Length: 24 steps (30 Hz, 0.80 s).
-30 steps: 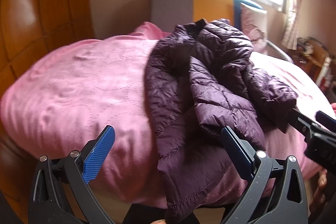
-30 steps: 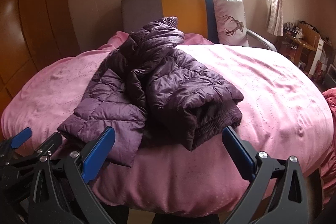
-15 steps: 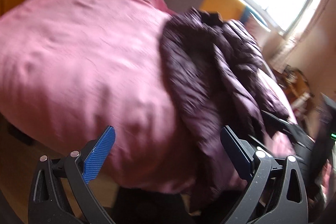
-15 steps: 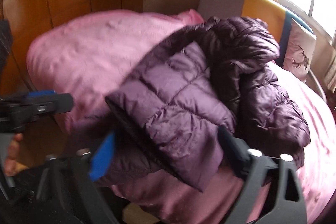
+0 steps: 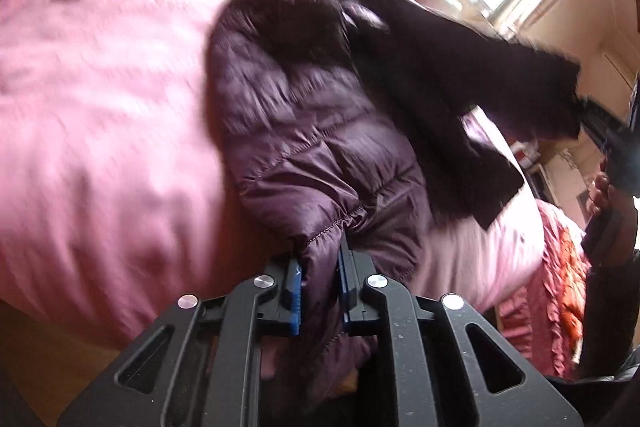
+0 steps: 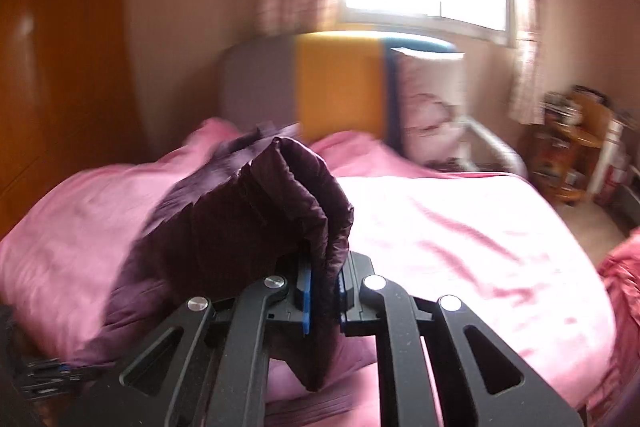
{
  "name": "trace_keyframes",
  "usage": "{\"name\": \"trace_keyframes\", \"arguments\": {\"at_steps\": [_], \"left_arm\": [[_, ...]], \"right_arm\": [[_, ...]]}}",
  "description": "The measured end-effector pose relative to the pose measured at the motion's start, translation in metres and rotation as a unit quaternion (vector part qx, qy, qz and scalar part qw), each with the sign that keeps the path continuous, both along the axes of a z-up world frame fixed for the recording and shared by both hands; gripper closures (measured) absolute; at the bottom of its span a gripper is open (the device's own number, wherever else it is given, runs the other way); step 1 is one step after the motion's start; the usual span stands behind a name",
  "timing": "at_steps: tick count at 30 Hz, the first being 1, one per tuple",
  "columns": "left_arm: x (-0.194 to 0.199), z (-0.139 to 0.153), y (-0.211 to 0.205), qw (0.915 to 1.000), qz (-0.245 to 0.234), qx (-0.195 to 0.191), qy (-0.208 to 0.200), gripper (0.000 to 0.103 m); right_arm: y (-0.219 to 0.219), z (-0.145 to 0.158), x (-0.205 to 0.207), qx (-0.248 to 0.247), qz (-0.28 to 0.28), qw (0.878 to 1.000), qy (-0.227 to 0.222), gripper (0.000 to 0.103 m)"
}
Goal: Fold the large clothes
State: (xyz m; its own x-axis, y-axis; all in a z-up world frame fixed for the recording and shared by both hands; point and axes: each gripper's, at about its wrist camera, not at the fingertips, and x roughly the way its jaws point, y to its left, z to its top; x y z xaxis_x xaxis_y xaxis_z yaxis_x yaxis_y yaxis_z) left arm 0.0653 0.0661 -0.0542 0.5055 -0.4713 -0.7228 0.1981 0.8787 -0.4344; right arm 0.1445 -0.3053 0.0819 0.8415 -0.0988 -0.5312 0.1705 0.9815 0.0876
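Observation:
A dark purple quilted jacket (image 5: 304, 131) lies crumpled on a bed with a pink cover (image 5: 100, 107). My left gripper (image 5: 320, 259) is at the bed's near edge. Its jaws are closing, and the blue pads pinch the jacket's hem between them. In the right wrist view my right gripper (image 6: 324, 267) is shut on another edge of the jacket (image 6: 256, 219) and holds it lifted above the pink cover (image 6: 460, 247). The left wrist view shows that raised part stretching to the right gripper (image 5: 612, 139) at the far right, blurred.
A grey, yellow and blue headboard (image 6: 336, 87) and a pale pillow (image 6: 432, 107) stand at the bed's far end under a bright window. A wooden wardrobe (image 6: 60, 67) lines the left. A cluttered side table (image 6: 576, 147) stands right. Red ruffled cloth (image 5: 560, 287) hangs by the bed.
Both grippers were open a second ago and have closed on the jacket. The left dropped to the hem at the bed's edge. The right swung right and upward, lifting its part of the jacket.

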Motion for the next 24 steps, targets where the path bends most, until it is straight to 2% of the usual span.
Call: {"name": "trace_keyframes", "arguments": {"at_steps": [4, 7, 9, 12, 14, 15, 16, 17, 18, 19, 20, 21, 22, 24], "left_arm": [[0.027, 0.019, 0.041, 0.9976, 0.059, 0.026, -0.024, 0.093], [0.052, 0.034, 0.079, 0.9909, 0.116, 0.055, -0.042, 0.093], [0.071, 0.037, 0.101, 0.9846, 0.148, 0.082, -0.042, 0.093], [0.101, 0.032, 0.132, 0.9689, 0.202, 0.14, -0.032, 0.093], [0.121, 0.028, 0.153, 0.9574, 0.247, 0.149, -0.016, 0.093], [0.129, 0.027, 0.165, 0.9537, 0.264, 0.144, -0.005, 0.093], [0.134, 0.027, 0.173, 0.9504, 0.28, 0.136, 0.001, 0.088], [0.134, 0.03, 0.176, 0.9481, 0.291, 0.128, 0.003, 0.086], [0.135, 0.037, 0.176, 0.9468, 0.297, 0.124, -0.006, 0.081], [0.133, 0.04, 0.175, 0.9443, 0.302, 0.131, -0.017, 0.055], [0.129, 0.047, 0.17, 0.9376, 0.313, 0.149, -0.031, 0.039], [0.122, 0.054, 0.166, 0.9284, 0.327, 0.166, -0.057, 0.012], [0.112, 0.062, 0.161, 0.9236, 0.332, 0.167, -0.092, 0.01], [0.105, 0.067, 0.154, 0.92, 0.333, 0.178, -0.105, 0.01]], "right_arm": [[-0.094, -0.014, 0.015, 0.033, -0.109, 0.993, 0.035, 0.095], [-0.16, -0.036, 0.024, 0.072, -0.189, 0.977, 0.069, 0.095], [-0.199, -0.055, 0.022, 0.1, -0.234, 0.963, 0.093, 0.096], [-0.229, -0.076, 0.029, 0.115, -0.27, 0.947, 0.132, 0.095], [-0.236, -0.086, 0.029, 0.125, -0.275, 0.942, 0.147, 0.093], [-0.238, -0.086, 0.03, 0.126, -0.274, 0.942, 0.149, 0.085], [-0.238, -0.084, 0.03, 0.122, -0.273, 0.943, 0.148, 0.078], [-0.233, -0.081, 0.028, 0.117, -0.271, 0.945, 0.144, 0.054], [-0.225, -0.077, 0.025, 0.111, -0.264, 0.949, 0.135, 0.036], [-0.217, -0.072, 0.022, 0.104, -0.253, 0.953, 0.129, 0.033], [-0.208, -0.068, 0.025, 0.1, -0.235, 0.959, 0.126, 0.031], [-0.192, -0.063, 0.025, 0.103, -0.198, 0.967, 0.126, 0.03], [-0.176, -0.06, 0.025, 0.11, -0.162, 0.972, 0.127, 0.03], [-0.122, -0.054, 0.028, 0.119, -0.066, 0.981, 0.138, 0.03]]}}
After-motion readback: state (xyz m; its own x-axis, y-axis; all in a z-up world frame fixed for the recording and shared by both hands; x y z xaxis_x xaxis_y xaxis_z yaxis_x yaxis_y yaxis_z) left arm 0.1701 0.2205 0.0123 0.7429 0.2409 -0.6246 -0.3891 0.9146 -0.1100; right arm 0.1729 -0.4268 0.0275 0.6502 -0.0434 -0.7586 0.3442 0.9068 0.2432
